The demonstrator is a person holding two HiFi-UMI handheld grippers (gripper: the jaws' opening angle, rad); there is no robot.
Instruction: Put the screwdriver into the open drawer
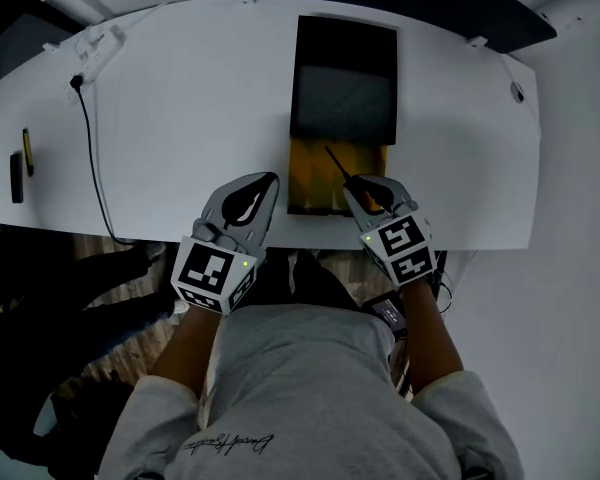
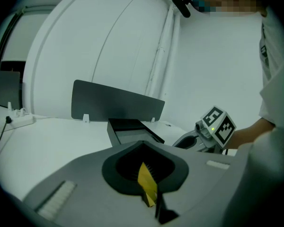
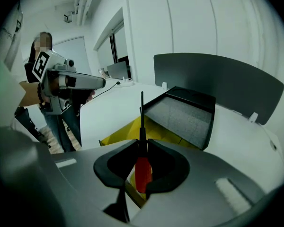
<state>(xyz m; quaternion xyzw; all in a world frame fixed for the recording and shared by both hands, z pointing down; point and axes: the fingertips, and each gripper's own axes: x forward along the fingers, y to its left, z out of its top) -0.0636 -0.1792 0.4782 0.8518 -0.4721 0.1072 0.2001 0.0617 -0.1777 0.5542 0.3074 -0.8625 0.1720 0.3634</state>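
My right gripper (image 1: 353, 184) hangs over the near right corner of the open yellow drawer (image 1: 315, 173). It is shut on the screwdriver (image 3: 142, 171). The red handle sits in the hollow behind the jaws, and the thin black shaft (image 3: 142, 115) sticks out past the tips, above the drawer (image 3: 173, 135). The drawer is pulled out of a black box (image 1: 345, 78) toward the table's front edge. My left gripper (image 1: 272, 180) is beside the drawer's left side, its jaws shut with nothing in them. The yellow drawer (image 2: 147, 183) shows through the hollow between its jaws.
A white table (image 1: 200, 108) carries a power strip (image 1: 95, 48) with a black cable (image 1: 92, 158) at the left. Two small dark items (image 1: 18, 176) lie near its left edge. A dark partition panel (image 2: 116, 103) stands behind the black box.
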